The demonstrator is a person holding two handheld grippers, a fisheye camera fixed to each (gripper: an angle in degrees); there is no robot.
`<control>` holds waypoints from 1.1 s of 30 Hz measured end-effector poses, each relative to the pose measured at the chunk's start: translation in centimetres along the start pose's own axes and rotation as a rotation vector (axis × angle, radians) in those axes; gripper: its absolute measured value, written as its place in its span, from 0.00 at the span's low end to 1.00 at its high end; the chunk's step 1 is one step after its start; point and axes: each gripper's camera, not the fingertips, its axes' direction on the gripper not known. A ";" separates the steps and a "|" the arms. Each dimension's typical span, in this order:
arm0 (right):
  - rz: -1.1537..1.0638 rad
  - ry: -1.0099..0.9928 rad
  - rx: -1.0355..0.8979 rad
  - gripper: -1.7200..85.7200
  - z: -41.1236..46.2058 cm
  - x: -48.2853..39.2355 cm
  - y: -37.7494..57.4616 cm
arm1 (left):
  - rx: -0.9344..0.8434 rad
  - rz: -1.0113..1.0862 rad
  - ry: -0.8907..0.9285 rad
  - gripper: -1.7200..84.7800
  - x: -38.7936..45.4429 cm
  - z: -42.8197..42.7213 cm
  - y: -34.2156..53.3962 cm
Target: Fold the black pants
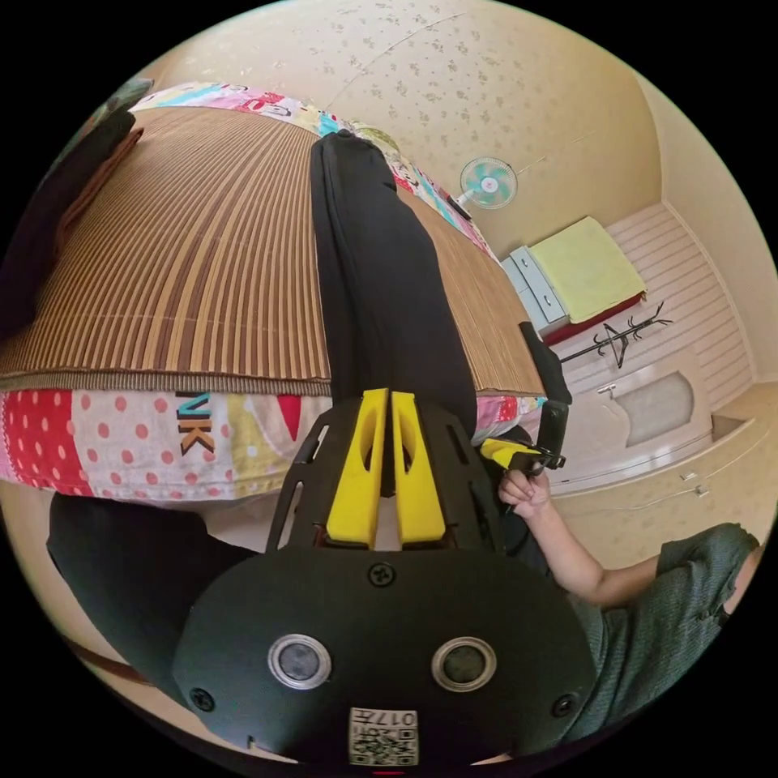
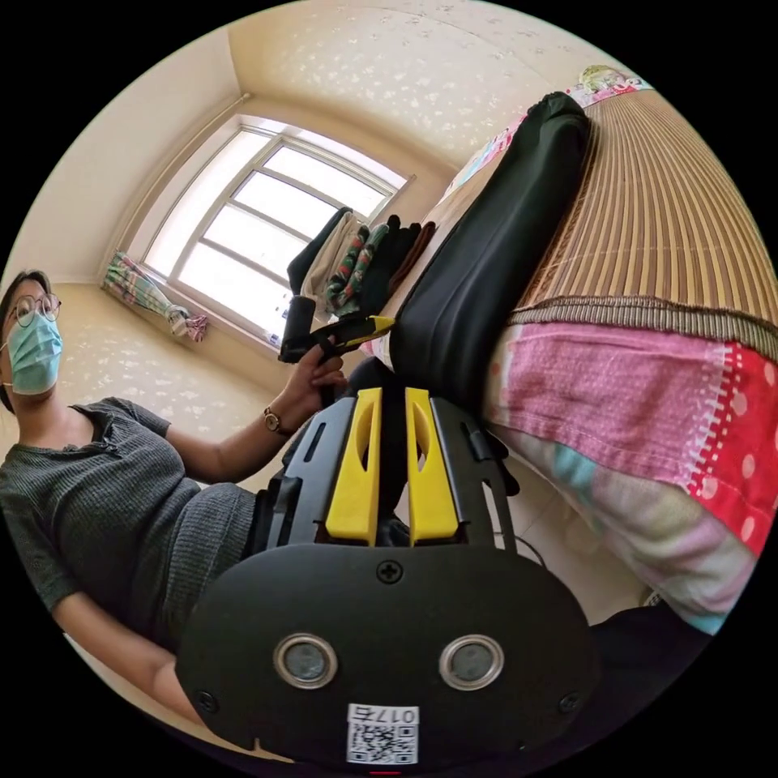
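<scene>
**Black pants laid lengthwise over the bed edge**

Black cloth runs as one long folded strip across the bed: the black pants lie on a brown striped bamboo mat and hang over the near edge, past the patchwork quilt with red polka dots.

In the left gripper view, the left gripper has its yellow jaws drawn almost together, with the dark pants fabric in the thin slot between them. The right gripper shows to the side in a person's hand, its yellow tip beside the hanging end of the pants; whether it pinches cloth cannot be told from there.

In the right gripper view, the right gripper has its jaws near each other with black fabric between them, at the end of the pants that drapes over the quilt. The left gripper is held up in a hand beside the pants. A pile of clothes sits near the window.
</scene>
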 end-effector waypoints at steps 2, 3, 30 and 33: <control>0.020 -0.026 0.002 0.07 -0.3 0.5 0.2 | 0.009 0.033 0.029 0.01 0.2 -0.5 -0.1; 0.019 -0.054 0.003 0.08 -0.5 0.7 0.3 | 0.015 0.033 0.050 0.02 0.2 -0.6 -0.3; 0.009 -0.226 0.076 0.09 -4.9 2.6 1.2 | 0.142 -0.134 0.118 0.12 -3.8 -1.5 -0.9; 0.017 -0.230 0.084 0.09 -5.2 2.9 1.3 | 0.174 -0.115 0.060 0.12 -3.1 -1.9 -0.5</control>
